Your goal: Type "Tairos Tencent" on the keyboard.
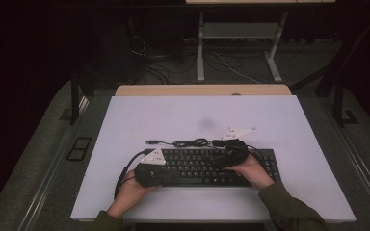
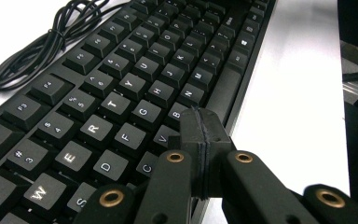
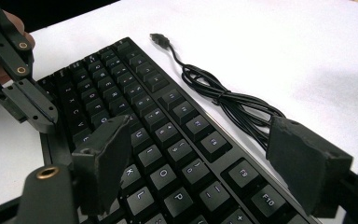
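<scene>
Keyboard (image 1: 207, 167), bench: left tongs (image 2: 200, 128) pressed together over bottom-row keys; right tongs (image 3: 205, 158) spread above. Next, likely: press a key.

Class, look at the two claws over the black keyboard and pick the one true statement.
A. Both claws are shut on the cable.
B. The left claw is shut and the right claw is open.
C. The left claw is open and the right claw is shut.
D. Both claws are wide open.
B. The left claw has its jaws pressed together above the keyboard, while the right claw has its jaws spread wide apart.
</scene>
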Demonstrator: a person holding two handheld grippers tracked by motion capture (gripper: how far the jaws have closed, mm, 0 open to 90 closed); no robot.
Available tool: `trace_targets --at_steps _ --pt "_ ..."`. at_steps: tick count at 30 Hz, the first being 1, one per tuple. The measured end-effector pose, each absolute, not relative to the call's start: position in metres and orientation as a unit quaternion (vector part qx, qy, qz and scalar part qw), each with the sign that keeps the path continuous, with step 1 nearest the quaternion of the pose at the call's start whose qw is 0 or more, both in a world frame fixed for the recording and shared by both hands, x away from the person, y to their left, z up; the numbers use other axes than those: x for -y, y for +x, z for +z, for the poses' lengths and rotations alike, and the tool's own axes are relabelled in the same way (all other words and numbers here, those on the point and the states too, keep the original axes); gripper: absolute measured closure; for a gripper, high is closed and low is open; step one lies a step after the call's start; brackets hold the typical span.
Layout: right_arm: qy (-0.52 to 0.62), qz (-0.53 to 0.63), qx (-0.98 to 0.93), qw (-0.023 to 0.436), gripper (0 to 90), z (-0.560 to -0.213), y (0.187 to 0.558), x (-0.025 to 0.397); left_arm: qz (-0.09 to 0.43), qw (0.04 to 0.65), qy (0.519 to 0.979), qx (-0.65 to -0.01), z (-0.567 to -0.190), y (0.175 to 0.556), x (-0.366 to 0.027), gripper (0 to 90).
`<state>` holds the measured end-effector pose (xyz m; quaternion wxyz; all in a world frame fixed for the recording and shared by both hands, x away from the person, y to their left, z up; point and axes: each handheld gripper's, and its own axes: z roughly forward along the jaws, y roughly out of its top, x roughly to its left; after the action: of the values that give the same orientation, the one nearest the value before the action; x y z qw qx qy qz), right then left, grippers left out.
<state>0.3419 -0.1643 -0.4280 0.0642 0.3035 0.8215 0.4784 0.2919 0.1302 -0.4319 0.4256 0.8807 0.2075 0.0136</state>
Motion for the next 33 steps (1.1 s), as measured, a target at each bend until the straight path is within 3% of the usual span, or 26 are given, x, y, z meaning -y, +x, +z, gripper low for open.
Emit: trace_targets --at_steps 16,33 --pt "0.304 0.480 -0.820 0.066 21.6 -0.4282 0.3436 0.1646 0.013 0.409 0.890 -0.203 -0.4375 0.2909 -0.1282 89.2" --pt "0.303 0.481 -0.820 0.066 21.7 -0.4273 0.3439 0.1653 0.010 0.435 0.874 -0.215 -0.4301 0.2935 -0.1361 89.1"
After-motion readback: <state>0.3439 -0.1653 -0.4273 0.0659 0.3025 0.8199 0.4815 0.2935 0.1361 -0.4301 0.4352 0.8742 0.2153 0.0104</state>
